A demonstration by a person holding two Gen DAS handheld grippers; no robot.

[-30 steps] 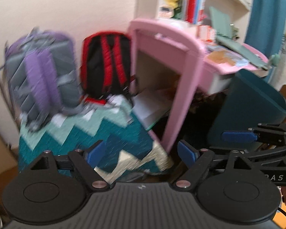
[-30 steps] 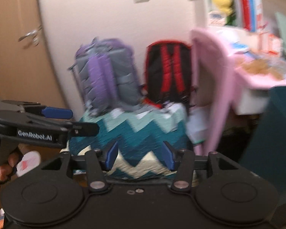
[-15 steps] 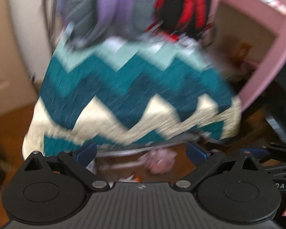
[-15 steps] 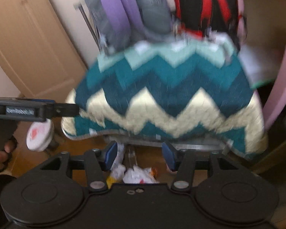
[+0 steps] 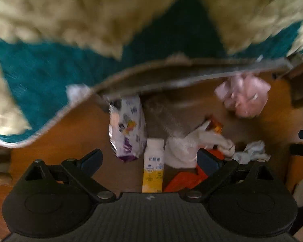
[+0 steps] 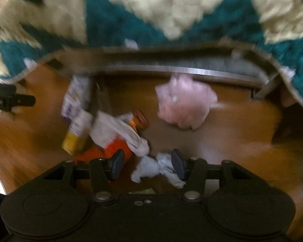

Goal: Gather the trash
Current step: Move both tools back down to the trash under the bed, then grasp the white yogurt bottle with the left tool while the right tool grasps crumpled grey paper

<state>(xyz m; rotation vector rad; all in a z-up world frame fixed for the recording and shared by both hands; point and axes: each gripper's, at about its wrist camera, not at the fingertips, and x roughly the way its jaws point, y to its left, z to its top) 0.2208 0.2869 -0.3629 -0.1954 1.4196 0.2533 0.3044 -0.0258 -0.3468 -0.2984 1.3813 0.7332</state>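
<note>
Both grippers have dropped from facing the backpacks to the floor (image 5: 74,141). The left gripper (image 5: 149,159), just spread wide, brackets a bottle (image 5: 153,165); the right gripper (image 6: 147,164), parted, brackets crumpled tissue (image 6: 149,166), neither gripped.

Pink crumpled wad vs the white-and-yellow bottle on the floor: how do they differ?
Shape: the pink wad is a soft, crumpled lump; the bottle is a rigid cylinder lying on its side.
Colour: the wad is pale pink all over; the bottle is white at the cap end, yellow at the other.
Place: the wad lies apart, near the blanket edge; the bottle lies within the litter cluster, beside the purple-printed wrapper.
Both rest on the wooden floor, ungripped.
</note>
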